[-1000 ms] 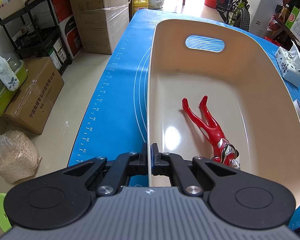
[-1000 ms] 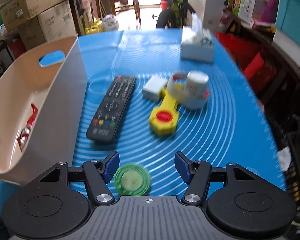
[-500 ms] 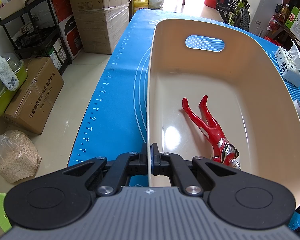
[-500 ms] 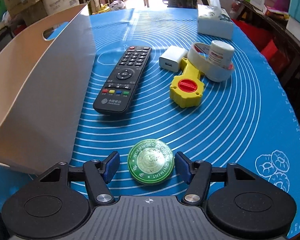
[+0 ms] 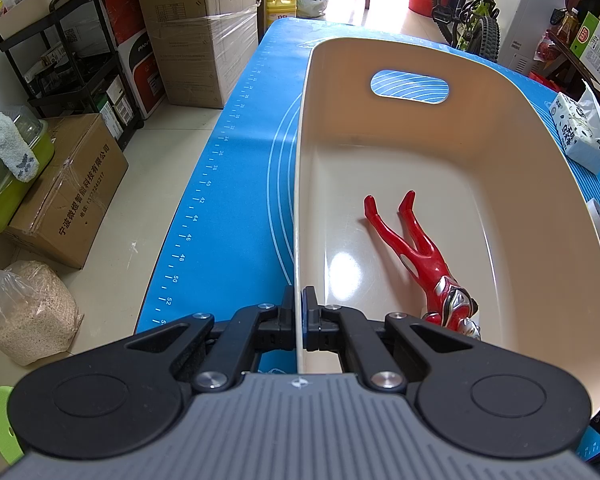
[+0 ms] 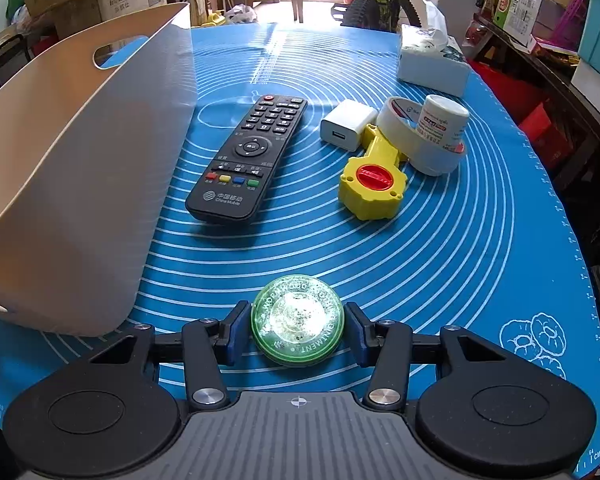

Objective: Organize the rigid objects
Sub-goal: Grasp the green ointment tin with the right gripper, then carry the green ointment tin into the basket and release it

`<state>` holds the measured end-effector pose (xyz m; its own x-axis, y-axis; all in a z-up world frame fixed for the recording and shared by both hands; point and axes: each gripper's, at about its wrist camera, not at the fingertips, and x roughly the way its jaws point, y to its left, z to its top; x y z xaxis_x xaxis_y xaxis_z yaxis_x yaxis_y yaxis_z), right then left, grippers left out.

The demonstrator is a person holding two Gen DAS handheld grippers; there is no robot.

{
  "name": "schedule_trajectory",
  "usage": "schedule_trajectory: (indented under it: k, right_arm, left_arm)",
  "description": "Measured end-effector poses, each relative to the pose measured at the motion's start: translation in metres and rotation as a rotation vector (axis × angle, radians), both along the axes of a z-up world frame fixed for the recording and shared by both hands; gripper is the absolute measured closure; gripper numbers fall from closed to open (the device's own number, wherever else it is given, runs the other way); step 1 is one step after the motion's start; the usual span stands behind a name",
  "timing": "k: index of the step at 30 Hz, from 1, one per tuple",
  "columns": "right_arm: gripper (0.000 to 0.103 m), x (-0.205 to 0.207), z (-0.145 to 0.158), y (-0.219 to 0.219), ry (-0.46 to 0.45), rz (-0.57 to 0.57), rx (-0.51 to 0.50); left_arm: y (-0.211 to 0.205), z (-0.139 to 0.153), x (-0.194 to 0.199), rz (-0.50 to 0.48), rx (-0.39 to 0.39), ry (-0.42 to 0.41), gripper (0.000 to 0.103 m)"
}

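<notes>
My left gripper point(image 5: 299, 312) is shut on the near rim of the cream bin point(image 5: 500, 128). A red toy figure point(image 5: 420, 256) lies inside the bin. In the right wrist view the bin point(image 6: 80, 168) stands at the left on the blue mat. My right gripper point(image 6: 298, 330) has its jaws closed against the sides of a round green ointment tin point(image 6: 298, 320) that rests on the mat. Further out lie a black remote point(image 6: 248, 160), a white charger point(image 6: 348, 124), a yellow tool with a red knob point(image 6: 374, 184), and a tape roll point(image 6: 412, 136) with a white jar point(image 6: 442, 118) in it.
A tissue box point(image 6: 430, 62) stands at the far right of the mat point(image 6: 460, 260). Cardboard boxes point(image 5: 68, 192) and a sack point(image 5: 24, 312) sit on the floor left of the table. A bicycle point(image 5: 472, 20) stands beyond the table's far end.
My right gripper moved forward around the green tin and its jaws closed in on the tin's sides. The left gripper and the bin have not moved.
</notes>
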<state>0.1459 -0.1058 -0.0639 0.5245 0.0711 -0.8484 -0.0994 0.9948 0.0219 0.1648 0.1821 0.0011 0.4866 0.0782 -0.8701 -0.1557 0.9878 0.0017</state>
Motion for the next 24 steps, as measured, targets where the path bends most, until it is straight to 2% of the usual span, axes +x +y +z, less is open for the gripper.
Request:
schedule_trajectory:
  k: [7, 15, 24]
  right_arm:
    - [0.049, 0.0, 0.013, -0.01, -0.051, -0.052, 0.002]
    - [0.049, 0.003, 0.055, -0.018, -0.178, -0.086, 0.011]
    - [0.049, 0.014, 0.108, -0.008, -0.326, -0.076, 0.029]
  left_arm:
    - [0.0, 0.0, 0.0, 0.0, 0.0, 0.0, 0.099]
    - [0.0, 0.0, 0.0, -0.001, 0.001, 0.0, 0.099]
    - [0.001, 0.0, -0.001, 0.0, 0.0, 0.0, 0.099]
